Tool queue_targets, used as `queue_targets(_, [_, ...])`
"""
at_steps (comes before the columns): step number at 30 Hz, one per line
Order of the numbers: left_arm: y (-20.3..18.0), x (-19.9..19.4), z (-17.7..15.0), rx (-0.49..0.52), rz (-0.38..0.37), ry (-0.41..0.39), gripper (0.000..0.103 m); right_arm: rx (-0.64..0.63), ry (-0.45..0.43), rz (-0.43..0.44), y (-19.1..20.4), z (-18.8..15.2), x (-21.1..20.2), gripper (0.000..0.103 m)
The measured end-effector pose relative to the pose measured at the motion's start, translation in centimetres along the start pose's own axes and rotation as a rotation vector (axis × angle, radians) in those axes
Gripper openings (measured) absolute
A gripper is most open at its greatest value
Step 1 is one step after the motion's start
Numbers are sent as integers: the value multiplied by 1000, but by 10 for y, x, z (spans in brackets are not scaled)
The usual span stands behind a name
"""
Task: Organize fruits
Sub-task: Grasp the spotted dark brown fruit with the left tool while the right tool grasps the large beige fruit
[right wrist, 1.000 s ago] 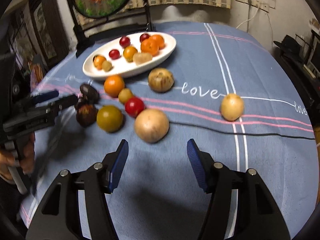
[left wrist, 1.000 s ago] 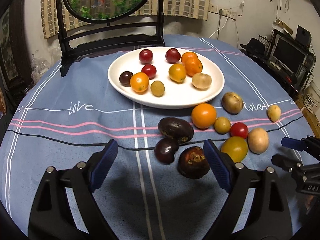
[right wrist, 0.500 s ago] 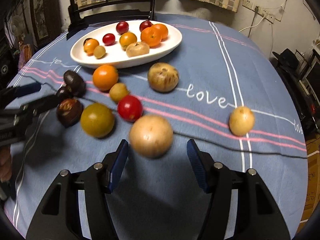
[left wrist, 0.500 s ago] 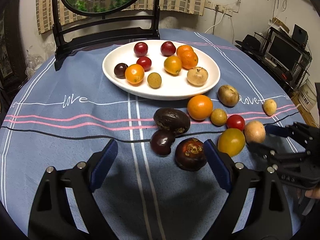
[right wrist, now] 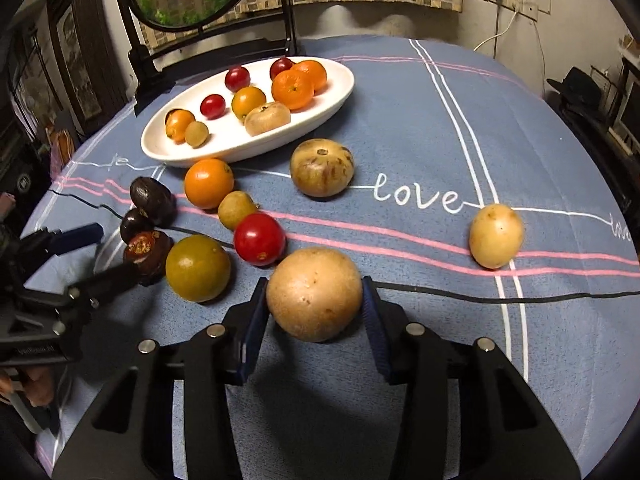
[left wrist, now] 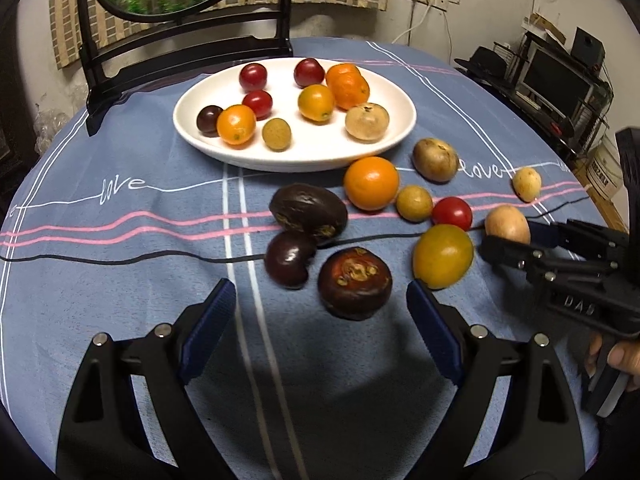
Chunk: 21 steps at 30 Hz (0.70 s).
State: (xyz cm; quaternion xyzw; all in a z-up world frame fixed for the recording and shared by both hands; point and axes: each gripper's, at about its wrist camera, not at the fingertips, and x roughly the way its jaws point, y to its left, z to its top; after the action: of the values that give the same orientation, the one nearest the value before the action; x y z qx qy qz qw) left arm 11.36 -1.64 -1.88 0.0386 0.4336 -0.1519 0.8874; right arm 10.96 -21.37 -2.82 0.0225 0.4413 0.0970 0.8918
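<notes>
Left to right across the table (right wrist: 520,120): left gripper (left wrist: 320,312) hanging wide and empty over the near-left patch of cloth, dark brown fruit (left wrist: 354,282) sitting just ahead of its gap, not touched. Two more dark ones behind that, then the yellow-green fruit (right wrist: 198,268), red tomato (right wrist: 259,238), orange (right wrist: 209,183) and a small tan one strung toward the white plate (right wrist: 344,80) at the far-left edge, already carrying ten or so pieces. Right gripper (right wrist: 314,312) near the front edge, jaws just been closing, now narrow with a pad against each side of the big tan round fruit (right wrist: 314,294), apparently gripped but not lifted off the cloth. Looks firm-skinned, smooth, fairly hefty for its size, so probably prone to rolling or squirting out if squeezed off-centre; best taken right across the widest part, about where the pads sit now, gently enough not to bruise. Speckled fruit (right wrist: 322,167) and small yellow one (right wrist: 496,236) further right, well apart, waiting.
</notes>
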Motion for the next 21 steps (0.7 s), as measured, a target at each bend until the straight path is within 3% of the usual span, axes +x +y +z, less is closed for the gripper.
queue_targets(4, [-1, 5, -1, -6, -2, 35, 88, 21, -10, 17, -2, 0, -2, 46])
queue_targets(10, [-4, 10, -2, -39, -1, 69, 67, 23, -29, 49, -1, 1, -11, 46])
queue_targets(18, [-27, 21, 4, -34, 91, 84, 60, 26, -37, 74, -2, 2, -17, 46])
queue_targets(21, [-30, 25, 9, -37, 112, 77, 47, 22, -34, 76, -1, 1, -17, 46])
